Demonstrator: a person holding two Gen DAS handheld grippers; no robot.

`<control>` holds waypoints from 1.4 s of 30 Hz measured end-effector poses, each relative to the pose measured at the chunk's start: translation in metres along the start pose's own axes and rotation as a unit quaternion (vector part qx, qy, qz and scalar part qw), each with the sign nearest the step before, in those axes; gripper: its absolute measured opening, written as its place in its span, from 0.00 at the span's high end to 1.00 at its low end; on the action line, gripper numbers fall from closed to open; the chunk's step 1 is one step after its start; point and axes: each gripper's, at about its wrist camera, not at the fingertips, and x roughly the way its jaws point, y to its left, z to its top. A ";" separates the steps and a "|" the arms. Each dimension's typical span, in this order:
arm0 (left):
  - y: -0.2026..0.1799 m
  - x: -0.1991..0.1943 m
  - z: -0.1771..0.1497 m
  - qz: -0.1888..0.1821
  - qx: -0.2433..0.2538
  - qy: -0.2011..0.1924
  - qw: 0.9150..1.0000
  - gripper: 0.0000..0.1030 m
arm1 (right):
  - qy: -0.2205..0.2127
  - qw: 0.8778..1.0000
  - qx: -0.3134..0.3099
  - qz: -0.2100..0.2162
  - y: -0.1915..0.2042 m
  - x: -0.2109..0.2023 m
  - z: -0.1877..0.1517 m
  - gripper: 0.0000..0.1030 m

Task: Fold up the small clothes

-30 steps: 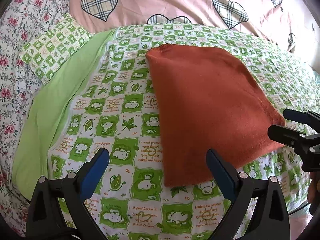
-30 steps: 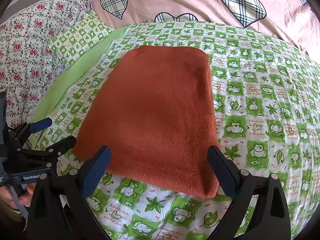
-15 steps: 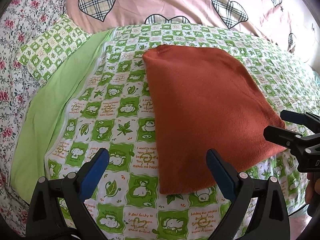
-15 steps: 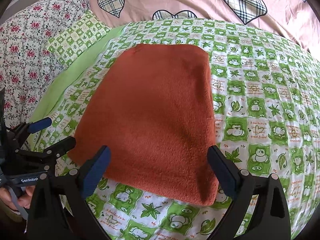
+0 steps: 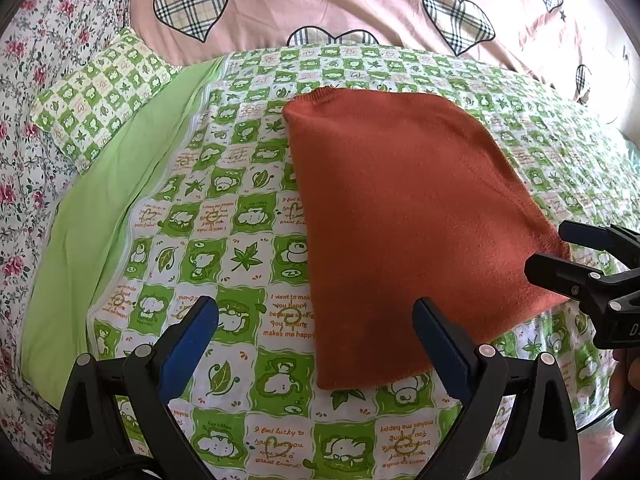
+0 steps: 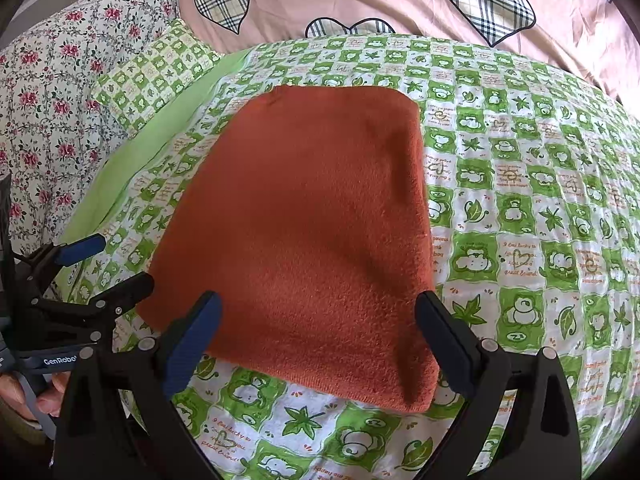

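Observation:
A rust-orange knitted garment [image 5: 408, 220] lies folded flat in a rectangle on the green-and-white checked bedspread [image 5: 224, 208]; it also shows in the right wrist view [image 6: 312, 232]. My left gripper [image 5: 316, 336] is open and empty, just above the garment's near left corner. My right gripper [image 6: 320, 328] is open and empty, over the garment's near edge. The right gripper shows at the right edge of the left wrist view [image 5: 568, 252], beside the garment's right corner. The left gripper shows at the left of the right wrist view [image 6: 108, 264], beside the left corner.
A small checked pillow [image 5: 100, 96] lies at the back left beside a plain light-green sheet strip [image 5: 96, 216]. A pink quilt with plaid hearts [image 5: 360, 4] is bunched along the back. Floral bedding [image 5: 24, 80] covers the far left.
Both grippers have drawn back slightly toward the near edge of the bed, staying open. The garment has not moved.

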 end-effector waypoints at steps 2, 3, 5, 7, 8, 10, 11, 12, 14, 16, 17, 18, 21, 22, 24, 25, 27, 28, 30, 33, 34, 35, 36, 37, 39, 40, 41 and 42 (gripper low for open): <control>0.000 0.000 0.000 -0.001 -0.002 0.001 1.000 0.05 | 0.001 1.000 0.000 0.001 0.000 0.001 0.000 0.06; 0.000 -0.001 0.000 -0.001 -0.001 0.000 1.000 0.05 | 0.001 1.000 0.000 0.002 0.001 0.001 0.000 0.06; -0.001 -0.001 0.000 0.000 0.000 0.000 1.000 0.05 | 0.002 1.000 0.000 0.001 0.002 0.000 -0.001 0.06; -0.001 -0.001 0.001 0.000 -0.001 0.000 1.000 0.05 | 0.002 1.000 -0.001 0.001 0.003 0.001 -0.001 0.06; -0.001 -0.002 0.000 0.000 -0.001 0.000 1.000 0.05 | 0.002 1.000 -0.001 0.001 0.003 0.001 -0.001 0.06; -0.001 -0.002 0.000 0.001 -0.001 -0.001 1.000 0.05 | 0.002 1.000 0.000 0.001 0.002 0.000 0.000 0.06; -0.001 -0.002 0.000 0.001 -0.002 -0.002 1.000 0.05 | 0.001 1.000 0.000 0.001 0.003 0.001 0.000 0.06; -0.001 -0.003 0.001 0.001 -0.002 -0.002 1.000 0.05 | 0.000 1.000 0.001 0.001 0.003 0.000 0.000 0.06; -0.001 -0.002 0.001 0.000 -0.002 -0.002 1.000 0.05 | -0.001 1.000 0.001 0.002 0.004 0.000 0.000 0.06; -0.001 -0.003 0.001 -0.001 -0.002 -0.003 1.000 0.05 | -0.001 1.000 0.000 0.002 0.004 -0.001 0.000 0.06; -0.002 -0.003 0.001 -0.001 -0.001 -0.003 1.000 0.05 | -0.001 1.000 0.000 0.002 0.004 -0.001 0.000 0.06; -0.002 -0.003 0.001 -0.001 -0.001 -0.003 1.000 0.05 | -0.001 1.000 0.000 0.002 0.005 -0.001 0.000 0.06; -0.003 -0.004 0.002 0.000 0.000 -0.004 1.000 0.05 | -0.001 1.000 0.000 0.003 0.005 -0.001 0.000 0.06; -0.003 -0.004 0.002 -0.001 0.001 -0.004 1.000 0.05 | -0.001 1.000 0.001 0.003 0.005 -0.001 0.000 0.06; -0.003 -0.005 0.002 -0.001 0.000 -0.003 1.000 0.05 | -0.001 1.000 0.000 0.003 0.004 -0.002 0.001 0.06; -0.003 -0.005 0.002 -0.001 0.000 -0.004 1.000 0.05 | -0.001 1.000 0.000 0.003 0.004 -0.002 0.001 0.06; -0.003 -0.005 0.002 -0.001 0.000 -0.005 1.000 0.05 | -0.002 1.000 0.000 0.003 0.005 -0.002 0.001 0.06; -0.003 -0.005 0.002 -0.002 0.000 -0.005 1.000 0.05 | -0.003 1.000 0.000 0.003 0.006 -0.003 0.001 0.06; -0.003 -0.005 0.003 -0.002 -0.001 -0.005 1.000 0.05 | -0.005 1.000 -0.001 0.003 0.006 -0.004 0.003 0.06; -0.003 -0.006 0.004 -0.002 0.000 -0.006 1.000 0.05 | -0.006 1.000 -0.001 0.003 0.006 -0.006 0.005 0.06; -0.003 -0.006 0.005 -0.003 0.000 -0.006 1.000 0.05 | -0.006 1.000 -0.002 0.003 0.005 -0.006 0.006 0.06; -0.003 -0.006 0.005 -0.003 -0.001 -0.007 1.000 0.05 | -0.007 1.000 -0.002 0.003 0.005 -0.006 0.006 0.06; -0.003 -0.006 0.005 -0.003 -0.001 -0.007 1.000 0.05 | -0.007 1.000 -0.003 0.004 0.005 -0.006 0.007 0.06; -0.003 -0.006 0.005 -0.003 -0.001 -0.007 1.000 0.05 | -0.007 1.000 -0.003 0.004 0.005 -0.006 0.007 0.06; -0.003 -0.006 0.006 -0.003 -0.001 -0.007 1.000 0.05 | -0.007 1.000 -0.002 0.004 0.005 -0.006 0.007 0.06; -0.004 -0.007 0.006 -0.003 -0.001 -0.006 1.000 0.05 | -0.007 1.000 -0.002 0.004 0.005 -0.006 0.007 0.06; -0.004 -0.006 0.006 -0.003 -0.001 -0.006 1.000 0.05 | -0.007 1.000 -0.002 0.004 0.005 -0.006 0.007 0.06; -0.004 -0.006 0.006 -0.003 -0.001 -0.006 1.000 0.05 | -0.007 1.000 -0.003 0.004 0.005 -0.006 0.007 0.06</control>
